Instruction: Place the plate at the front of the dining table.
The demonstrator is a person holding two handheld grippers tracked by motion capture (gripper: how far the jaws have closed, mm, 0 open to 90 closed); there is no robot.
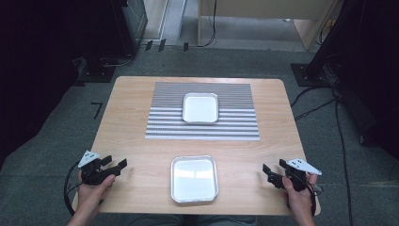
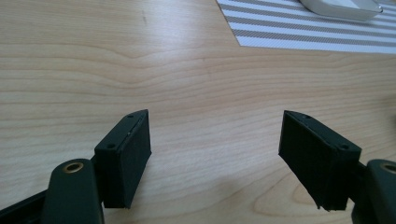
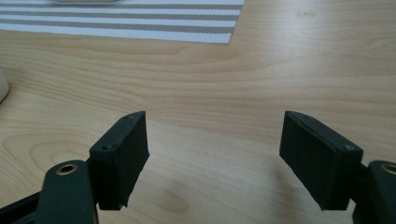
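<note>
Two shallow white trays lie on the wooden table [image 1: 136, 141]. One tray [image 1: 194, 178] sits near the front edge in the middle; the other tray [image 1: 201, 108] rests on a grey-striped mat [image 1: 202, 127] farther back. My left gripper [image 1: 115, 163] hovers over the front left of the table, open, with bare wood between its jaws. Open too is my right gripper [image 1: 274, 168], over the front right and empty. The left gripper view has the open left gripper [image 2: 215, 140] with the mat's corner [image 2: 299, 28] and far tray [image 2: 341, 7] beyond. The right gripper view shows the open right gripper [image 3: 215, 140] and the mat [image 3: 140, 21].
The table stands on grey carpet. Black equipment stands and cables [image 1: 339, 122] lie on the floor to the right and back left. A wooden cabinet [image 1: 263, 19] stands behind. Bare wood runs on either side of the front tray.
</note>
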